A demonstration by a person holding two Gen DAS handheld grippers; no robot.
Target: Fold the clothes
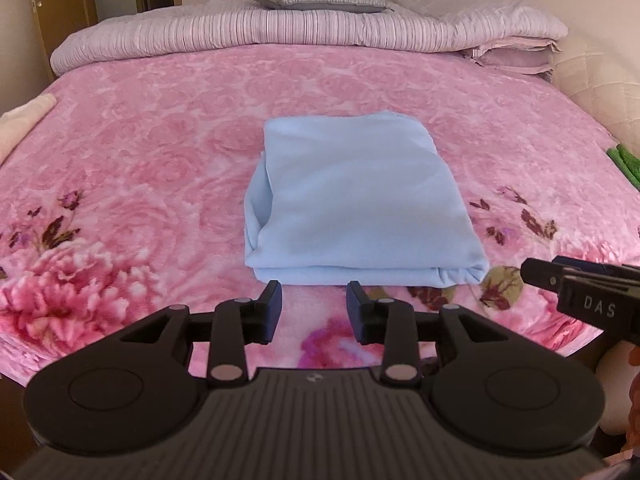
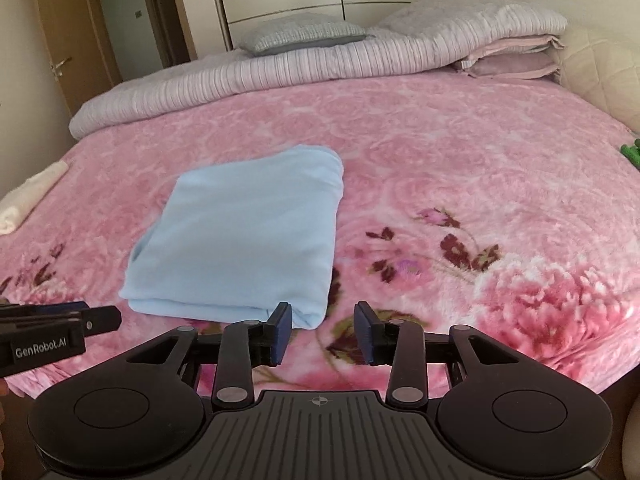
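The bed point(image 1: 160, 128) with its pink blanket carries a folded blue cloth point(image 1: 360, 200) at frame centre. The left gripper point(image 1: 314, 306) and right gripper point(image 2: 323, 330) hover wide, empty, below it. Risk: a snagged near edge would unfold the layers.

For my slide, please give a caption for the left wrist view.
Open left hand-held gripper just short of a folded light blue garment on a pink floral blanket.

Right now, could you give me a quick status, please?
Left gripper and right gripper open, empty. Light blue garment folded on pink floral blanket. Nothing obstructing.
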